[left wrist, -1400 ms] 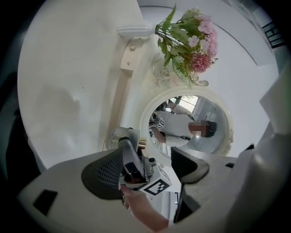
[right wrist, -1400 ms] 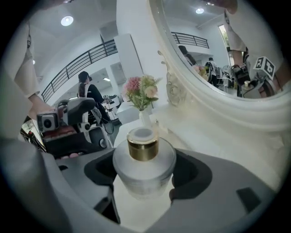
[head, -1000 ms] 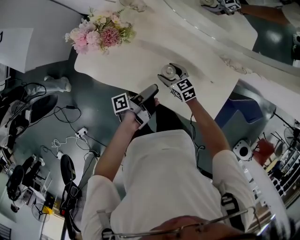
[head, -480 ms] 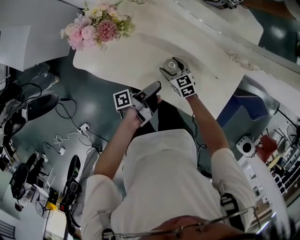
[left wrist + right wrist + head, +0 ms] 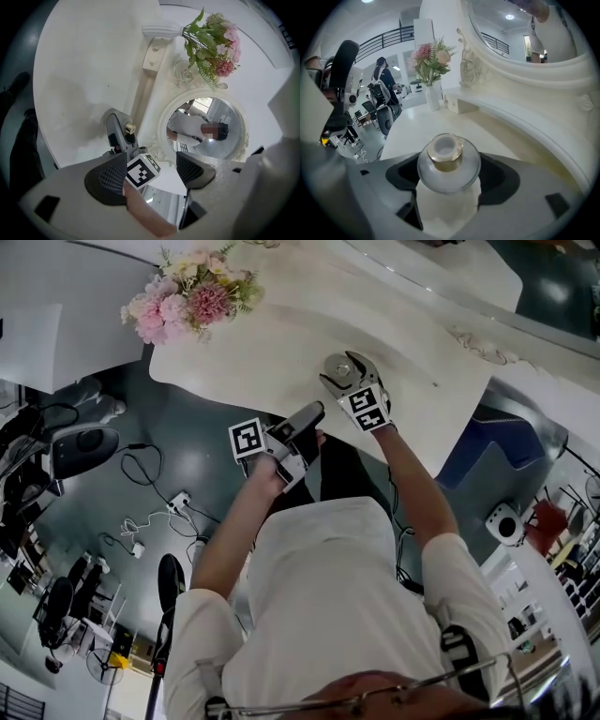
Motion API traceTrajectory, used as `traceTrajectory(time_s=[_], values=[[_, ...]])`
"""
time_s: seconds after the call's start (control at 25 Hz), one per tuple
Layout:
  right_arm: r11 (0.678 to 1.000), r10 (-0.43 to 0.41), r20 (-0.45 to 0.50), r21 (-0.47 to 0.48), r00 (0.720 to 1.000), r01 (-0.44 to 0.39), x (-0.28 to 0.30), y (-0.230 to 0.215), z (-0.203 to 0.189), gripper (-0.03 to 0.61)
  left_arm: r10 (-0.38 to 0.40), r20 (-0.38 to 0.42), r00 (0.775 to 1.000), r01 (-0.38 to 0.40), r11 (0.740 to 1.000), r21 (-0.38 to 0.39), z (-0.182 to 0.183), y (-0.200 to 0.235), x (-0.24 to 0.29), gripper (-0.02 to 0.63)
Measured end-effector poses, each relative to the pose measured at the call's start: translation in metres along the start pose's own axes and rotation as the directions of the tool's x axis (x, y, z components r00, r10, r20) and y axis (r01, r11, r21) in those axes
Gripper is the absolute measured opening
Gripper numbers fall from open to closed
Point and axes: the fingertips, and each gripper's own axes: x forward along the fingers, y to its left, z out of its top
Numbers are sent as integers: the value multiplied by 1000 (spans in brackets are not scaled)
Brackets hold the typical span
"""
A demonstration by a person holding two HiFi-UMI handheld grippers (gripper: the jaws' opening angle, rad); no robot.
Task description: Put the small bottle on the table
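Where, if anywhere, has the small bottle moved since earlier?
No: judged against the flowers, the small bottle in the right tongs stays by the edge of the table.

Left claw (image 5: 152, 172) spread; right claw (image 5: 450, 182) clamps small bottle (image 5: 447, 157)

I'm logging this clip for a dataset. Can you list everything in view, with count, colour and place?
table: one, white, below the right gripper
small bottle: one, clear glass with a gold neck, over the table's near edge
flowers: one bunch, pink and cream with green leaves, at the table's far end
vase: one, white, holding the flowers
box: one, cream, beside the vase
mirror: one, white carved frame, along the table's back
cables: several, white and dark, on the floor
left gripper: one, grey, jaws apart and empty, off the table's edge
right gripper: one, grey, shut on the small bottle
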Motion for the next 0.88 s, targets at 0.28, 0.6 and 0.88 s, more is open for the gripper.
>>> traceTrajectory(time_s=[0.28,0.6,0.88], values=[[999,-52,10,12,999,52,-21,-6,11,371,4,-48,999,-2,999,41,-2,-13,-7,330],[991,-122,48,64,991,119,-78,7,28,329,31,-180,983,5,980,197,-18,-35,-23,327],[978,-146,111,168,983,126,-134,40,49,218,111,-336,935,36,914,403,-41,-49,-44,279]])
